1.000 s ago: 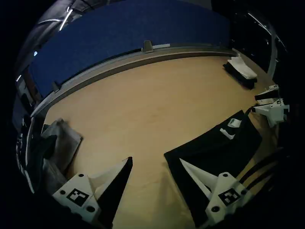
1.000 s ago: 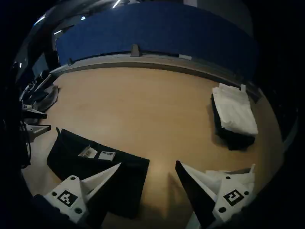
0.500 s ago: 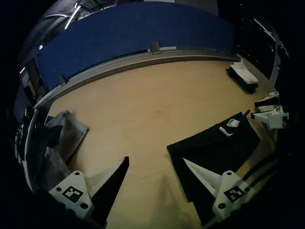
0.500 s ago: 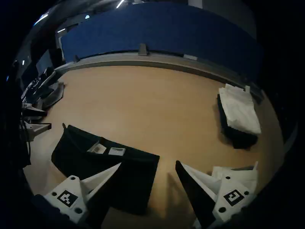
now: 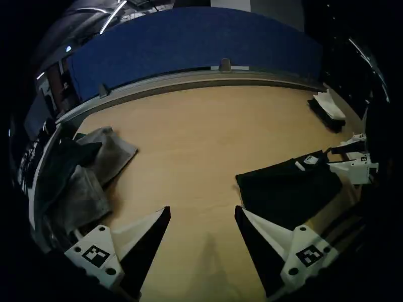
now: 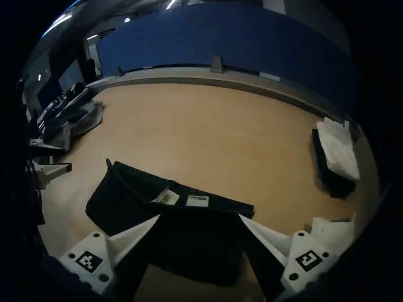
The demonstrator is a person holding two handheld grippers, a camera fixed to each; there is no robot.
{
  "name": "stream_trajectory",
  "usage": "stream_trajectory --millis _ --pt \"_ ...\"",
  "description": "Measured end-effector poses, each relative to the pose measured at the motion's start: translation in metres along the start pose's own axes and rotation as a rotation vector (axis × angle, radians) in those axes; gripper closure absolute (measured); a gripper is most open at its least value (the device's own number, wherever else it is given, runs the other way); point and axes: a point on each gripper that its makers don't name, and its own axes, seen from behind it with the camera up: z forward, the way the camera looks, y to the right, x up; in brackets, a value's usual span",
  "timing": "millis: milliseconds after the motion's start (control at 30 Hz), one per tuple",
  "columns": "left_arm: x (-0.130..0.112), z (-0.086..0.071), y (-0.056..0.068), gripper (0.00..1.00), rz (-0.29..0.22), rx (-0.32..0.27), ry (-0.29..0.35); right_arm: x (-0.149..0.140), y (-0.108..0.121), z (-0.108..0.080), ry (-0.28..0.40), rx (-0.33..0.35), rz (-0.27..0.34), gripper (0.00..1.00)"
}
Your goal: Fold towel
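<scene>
A black towel (image 5: 287, 187) lies flat on the wooden table (image 5: 201, 136), to the right of my left gripper (image 5: 201, 209), which hovers open over bare wood. In the right gripper view the same towel (image 6: 196, 236) spreads under and between the fingers of my right gripper (image 6: 200, 217), which is open and holds nothing. Its far edge looks folded over, with two white tags (image 6: 197, 201) showing. The right gripper (image 5: 352, 168) also appears beyond the towel in the left gripper view, and the left gripper (image 6: 45, 168) sits at the towel's left end in the right gripper view.
A heap of grey and dark towels (image 5: 83, 171) lies at the table's left end. A folded stack, white on black (image 6: 338, 160), sits at the right end, with a white cloth (image 6: 327, 231) nearer. A blue partition (image 5: 191, 40) backs the table.
My right gripper has moved left over the black towel, which now lies between its fingers. My left gripper has swung left, off the towel's edge; the grey heap is more in view.
</scene>
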Motion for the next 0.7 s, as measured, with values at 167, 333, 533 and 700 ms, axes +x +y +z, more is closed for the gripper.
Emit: stream_trajectory --millis 167,333,533,700 --pt "-0.004 -0.006 -0.006 0.06 -0.014 0.009 0.007 -0.002 -0.026 0.000 -0.006 0.045 -0.014 0.00" --pt "-0.003 -0.009 -0.009 0.06 -0.027 0.012 0.016 -0.005 -0.050 0.001 -0.014 0.092 -0.029 0.00" --pt "-0.003 -0.012 -0.011 0.06 -0.037 0.013 0.023 -0.007 -0.078 0.004 -0.022 0.156 -0.064 0.00" --pt "-0.004 -0.013 -0.013 0.06 -0.046 0.011 0.027 -0.009 -0.096 0.005 -0.029 0.203 -0.091 0.00"
